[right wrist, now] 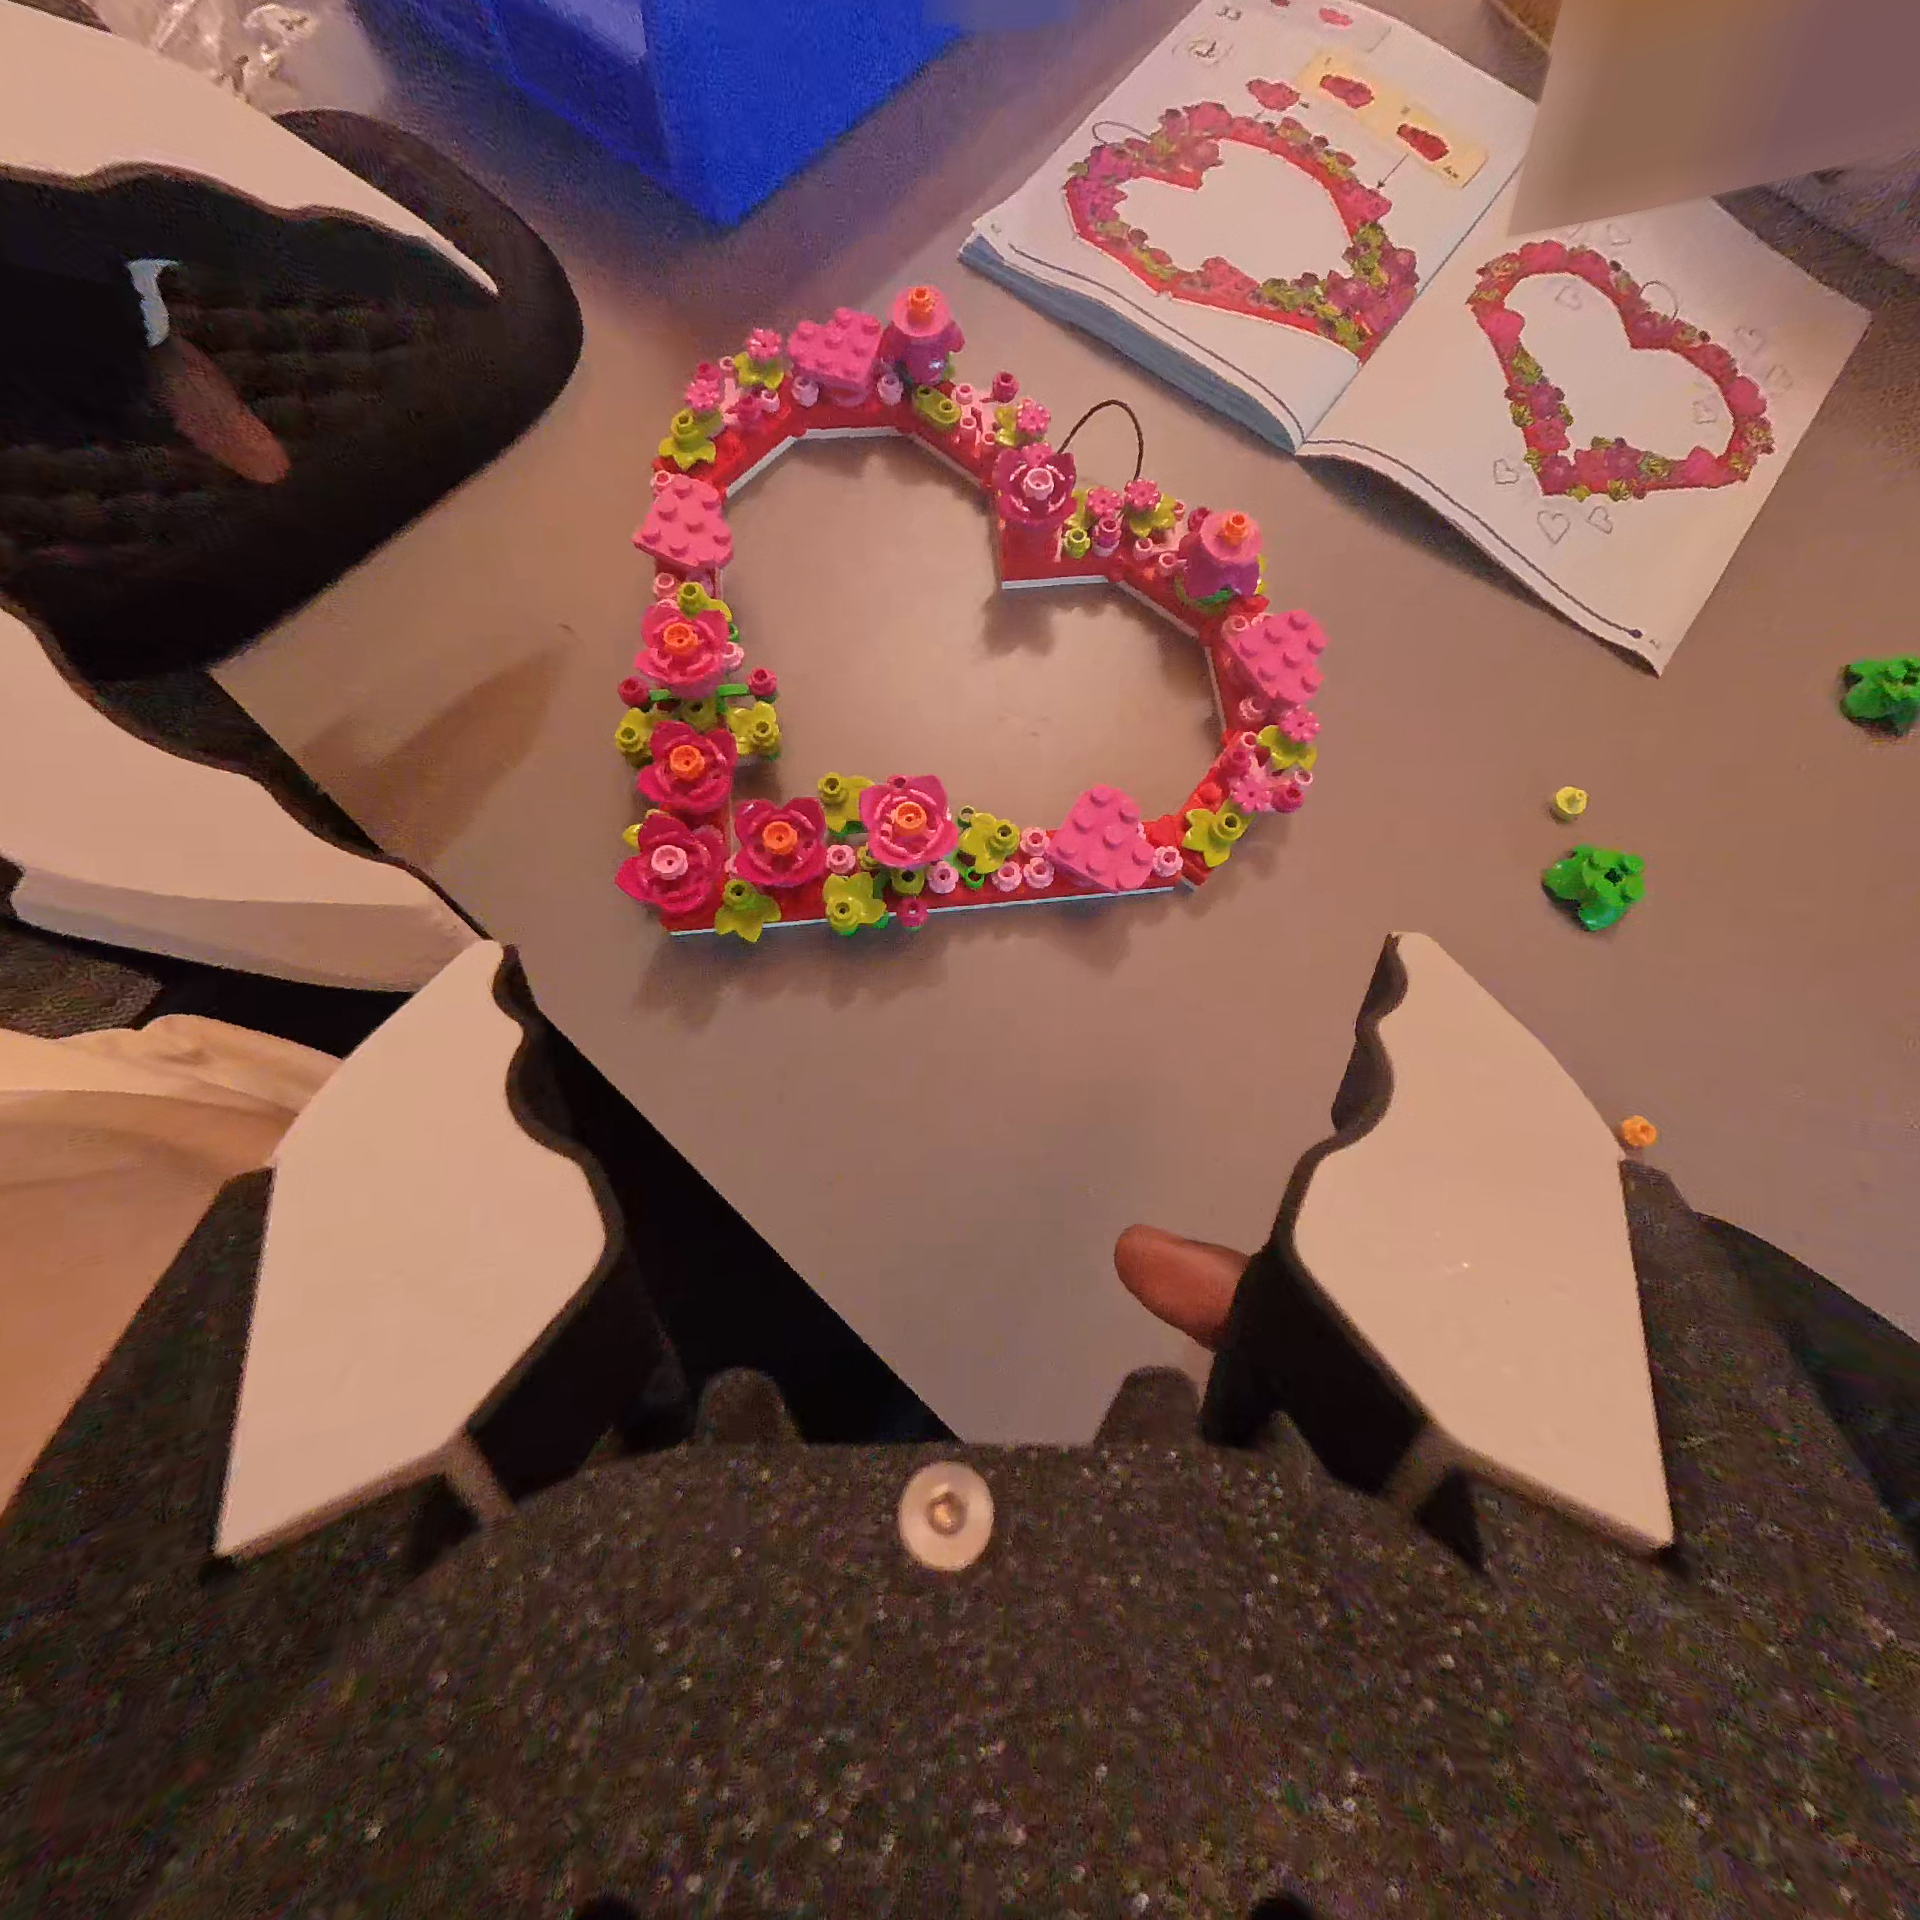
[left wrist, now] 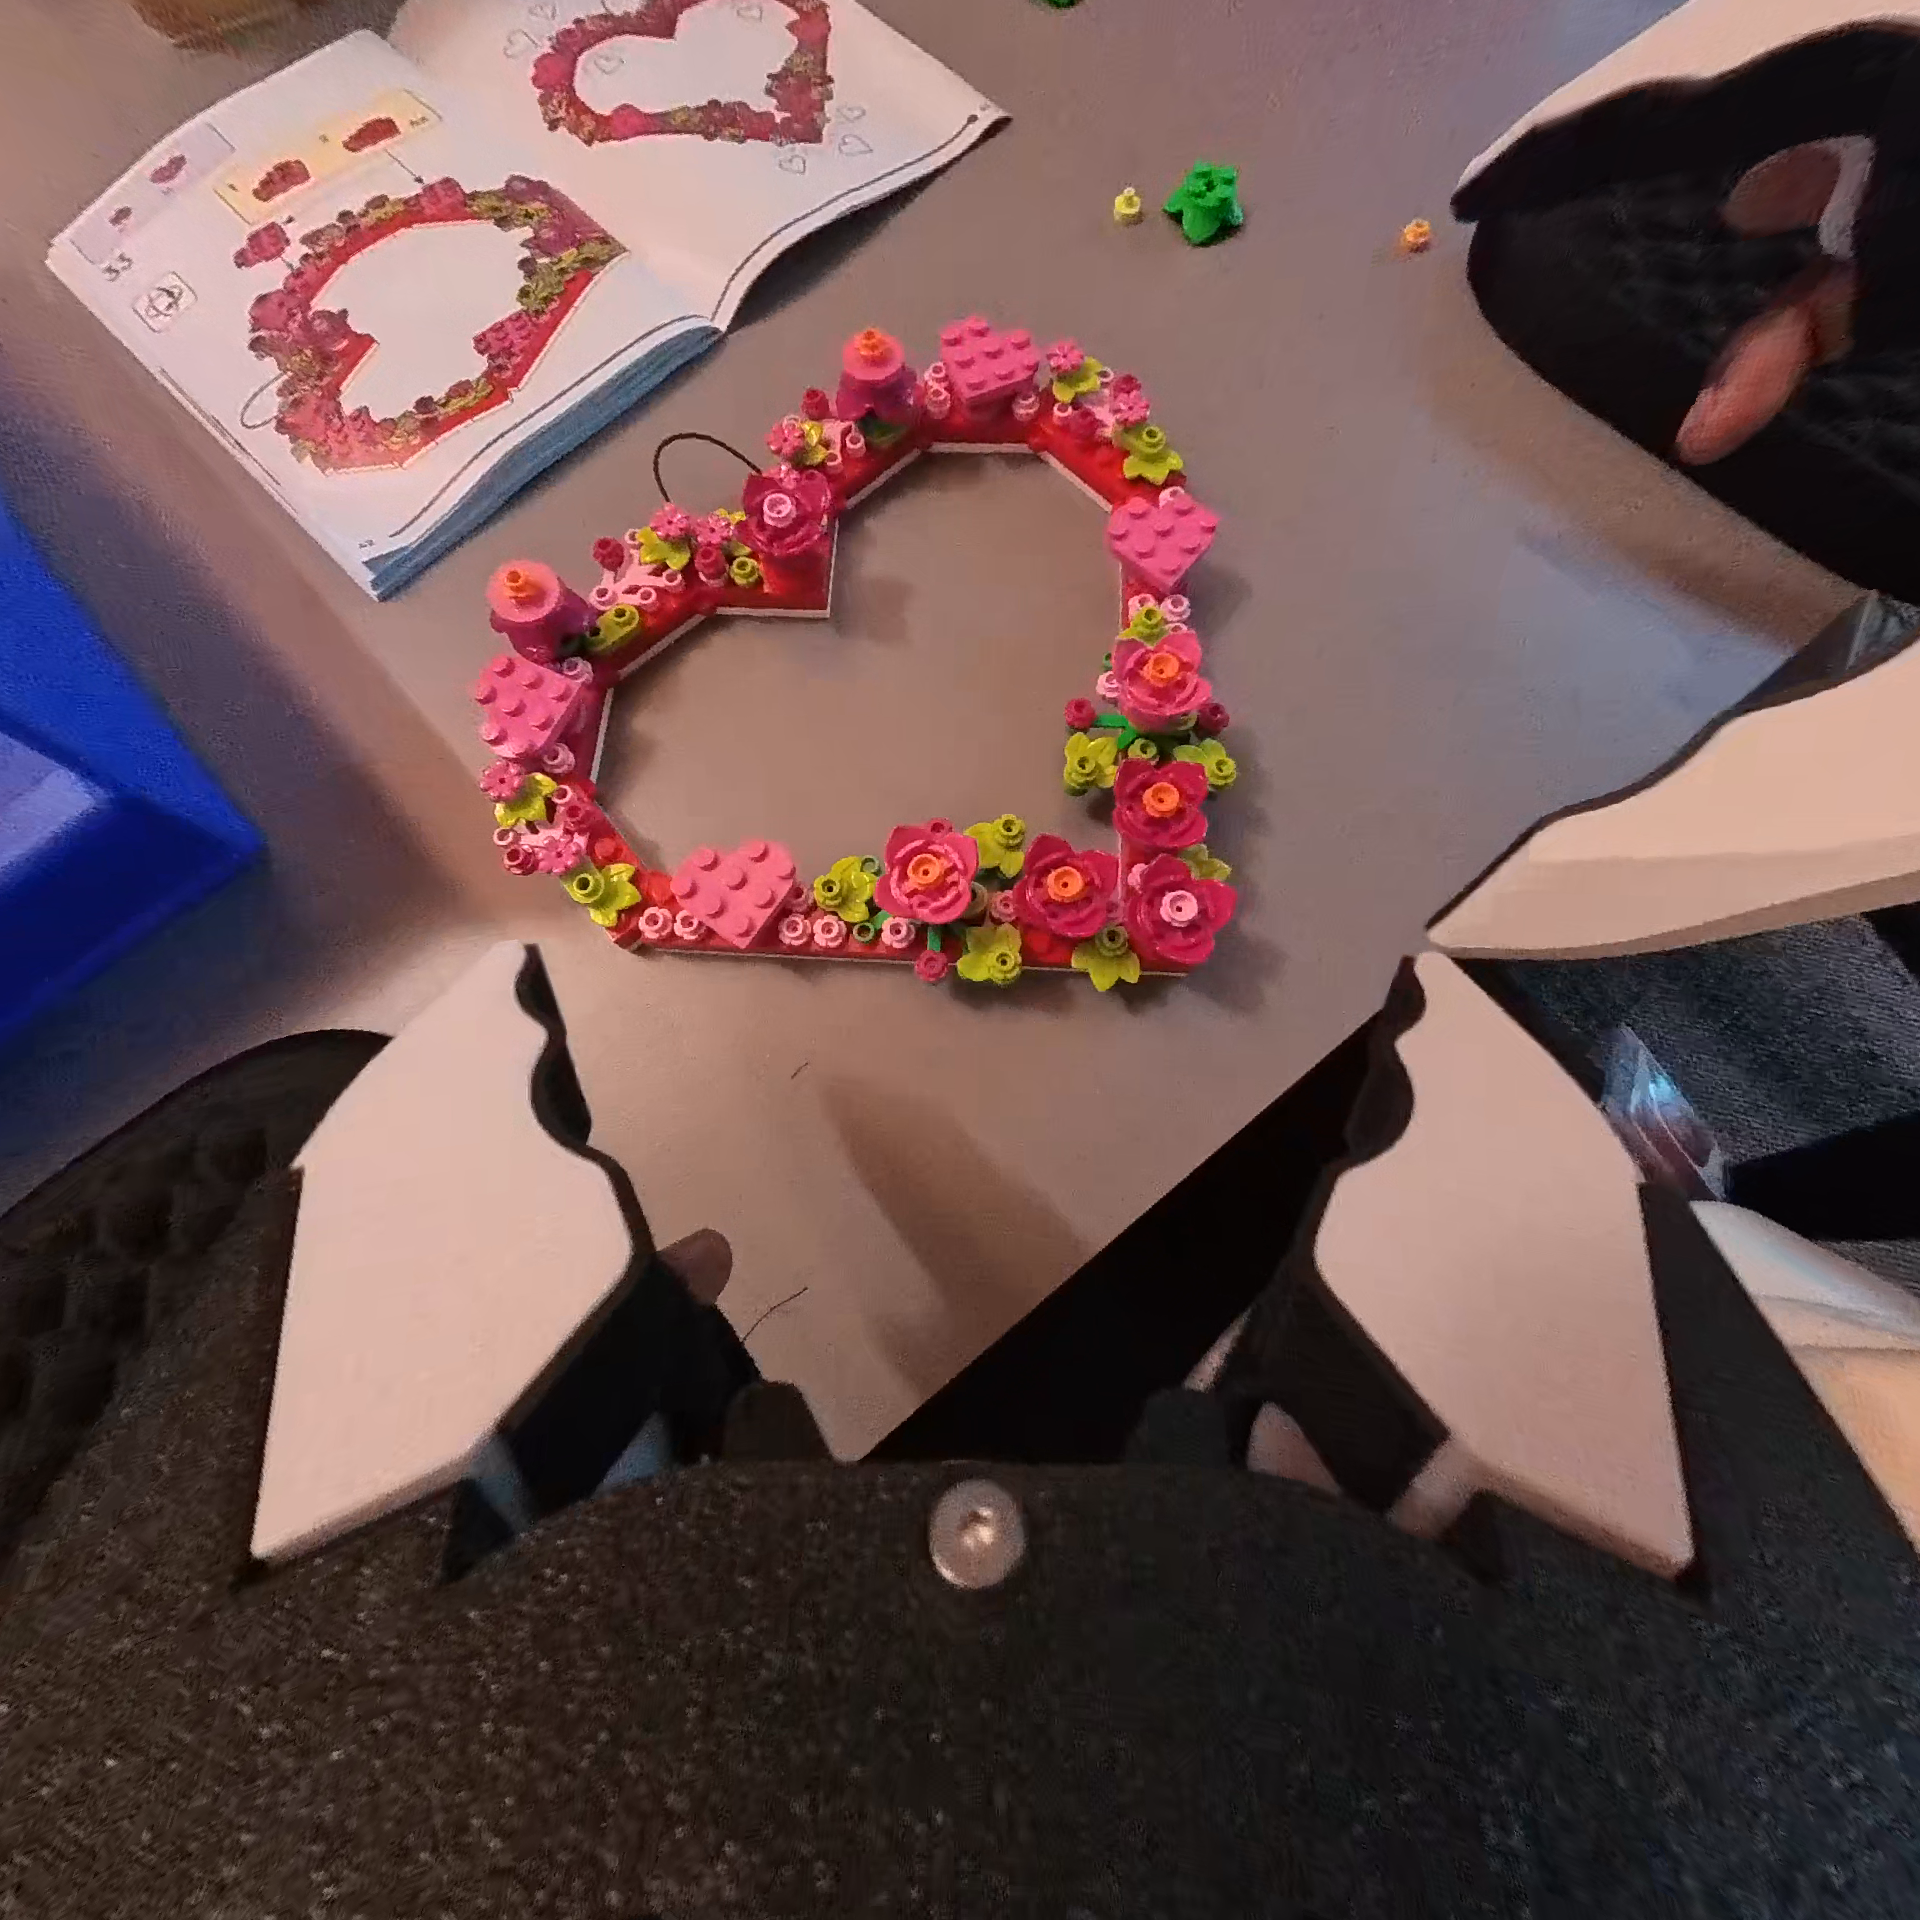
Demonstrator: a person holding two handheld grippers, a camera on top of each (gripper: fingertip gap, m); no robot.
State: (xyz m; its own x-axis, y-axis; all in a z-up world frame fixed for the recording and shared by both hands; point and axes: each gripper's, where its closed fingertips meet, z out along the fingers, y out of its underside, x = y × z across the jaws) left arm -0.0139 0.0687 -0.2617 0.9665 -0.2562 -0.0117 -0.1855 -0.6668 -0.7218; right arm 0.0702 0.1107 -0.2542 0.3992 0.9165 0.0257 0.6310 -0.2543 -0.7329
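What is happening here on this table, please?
A person holds two claws above a grey table, both open and empty. The left claw and the right claw hover just short of a heart-shaped brick wreath lying flat. An open instruction booklet lies beyond it, with loose green pieces and a blue bin nearby.

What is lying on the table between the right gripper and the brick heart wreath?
Nothing: in the right wrist view, only bare grey table separates the open right gripper from the brick heart wreath.

One brick heart wreath, one open booklet (two green pieces).
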